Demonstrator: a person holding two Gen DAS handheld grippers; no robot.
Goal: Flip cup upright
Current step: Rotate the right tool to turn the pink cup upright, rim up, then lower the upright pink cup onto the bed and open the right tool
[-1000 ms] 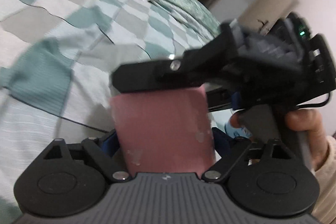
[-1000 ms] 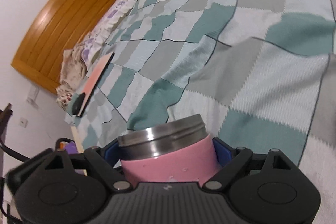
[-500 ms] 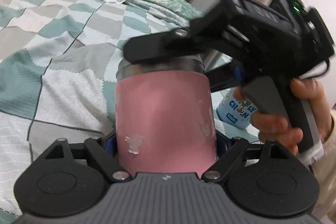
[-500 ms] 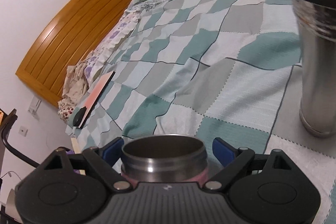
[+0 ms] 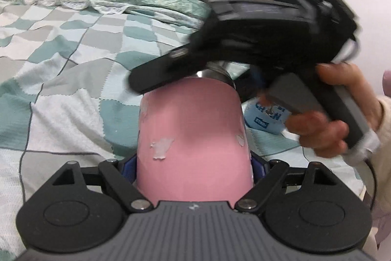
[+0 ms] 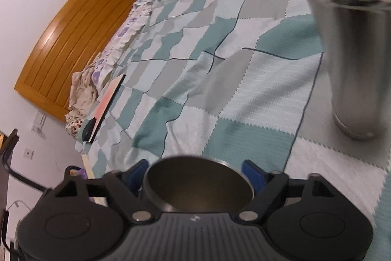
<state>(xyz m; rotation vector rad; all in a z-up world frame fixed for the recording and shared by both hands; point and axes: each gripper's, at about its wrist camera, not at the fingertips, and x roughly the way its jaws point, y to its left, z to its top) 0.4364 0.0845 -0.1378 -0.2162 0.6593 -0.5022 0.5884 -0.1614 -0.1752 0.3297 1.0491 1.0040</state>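
A pink cup [image 5: 193, 136] with chipped paint and a steel rim stands mouth up over the checked bedspread [image 5: 73, 89]. My left gripper [image 5: 193, 165] is shut on its lower body, blue pads against both sides. My right gripper [image 6: 195, 173] sits at the cup's steel rim [image 6: 198, 185], its blue pads close beside the mouth with small gaps; I cannot tell whether they grip. From the left wrist view the right gripper's black body [image 5: 256, 40] hangs over the cup's top, held by a hand [image 5: 325, 121].
A tall steel tumbler [image 6: 352, 45] stands upright on the bedspread at the right. A blue-and-white printed cup [image 5: 266, 116] sits behind the pink cup. A wooden headboard [image 6: 80, 23], a tablet or book [image 6: 107, 99] and pillows lie far left.
The pink cup has been turned from lying sideways to mouth up. The right gripper has tilted above the rim and now looks down into the cup's mouth.
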